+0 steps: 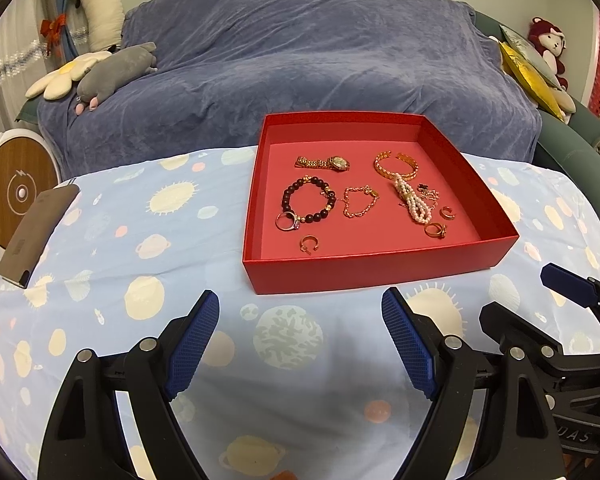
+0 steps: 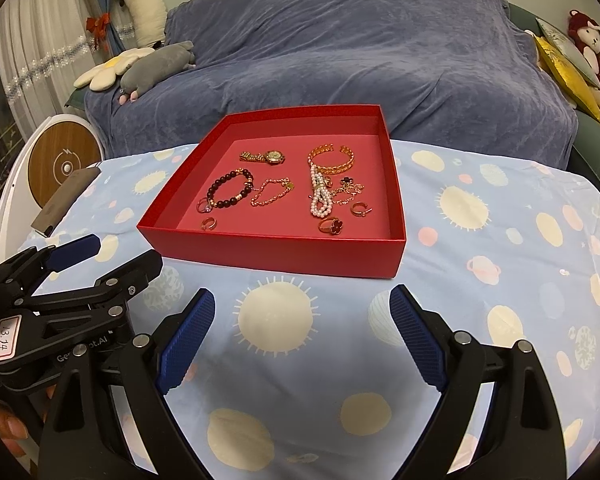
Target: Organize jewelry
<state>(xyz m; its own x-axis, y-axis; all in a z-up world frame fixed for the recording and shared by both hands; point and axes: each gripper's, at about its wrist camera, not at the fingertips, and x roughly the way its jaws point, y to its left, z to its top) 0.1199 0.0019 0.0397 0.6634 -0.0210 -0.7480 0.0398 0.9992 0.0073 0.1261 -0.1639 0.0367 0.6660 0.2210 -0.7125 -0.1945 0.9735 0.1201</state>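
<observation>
A shallow red box sits on the planet-print cloth. Inside lie a gold watch, a gold bangle, a dark bead bracelet, a thin gold chain, a pearl bracelet and several rings. My left gripper hovers open just short of the box's near wall, nothing between its fingers. My right gripper is open and empty too, beside the left one.
A blue-covered sofa with plush toys stands behind the table. A dark phone-like slab lies at the table's left edge, near a round white-and-wood device. The right gripper shows at the left view's lower right.
</observation>
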